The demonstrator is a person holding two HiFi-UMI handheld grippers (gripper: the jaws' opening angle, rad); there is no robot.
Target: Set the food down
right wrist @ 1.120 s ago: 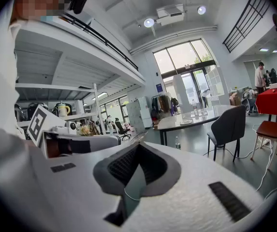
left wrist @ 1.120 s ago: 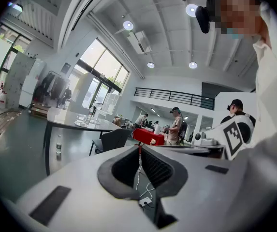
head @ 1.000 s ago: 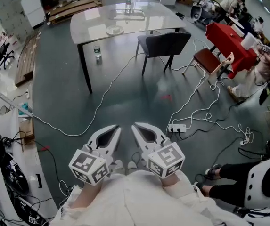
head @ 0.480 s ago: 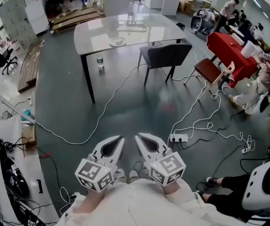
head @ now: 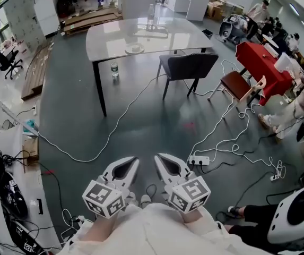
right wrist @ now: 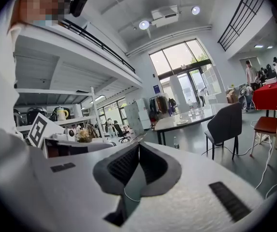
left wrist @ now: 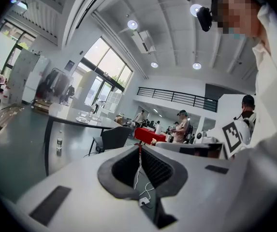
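Our left gripper (head: 129, 162) and our right gripper (head: 161, 159) sit side by side just in front of our waist, pointing out over the floor and only slightly downward. Both have their jaws pressed together with nothing between them, and each gripper's own view shows just the tips meeting and open room beyond. We read this as a resting carry, with the tools tucked close and closed because there is nothing to hold. The food is in neither gripper, and we cannot place it for certain. The likeliest spot is the pale dish (head: 134, 48) on the grey table (head: 109, 33) well ahead of us, though it is too small to tell whether anything lies on it (a clear bottle (head: 150, 10) stands further back on that table, another bottle (head: 114, 69) on the floor near a table leg). A dark chair (head: 189, 65) is drawn up at the table's near side, and white cables (head: 114, 126) trail across the floor between us and it, so we judge any approach would call for careful footing.
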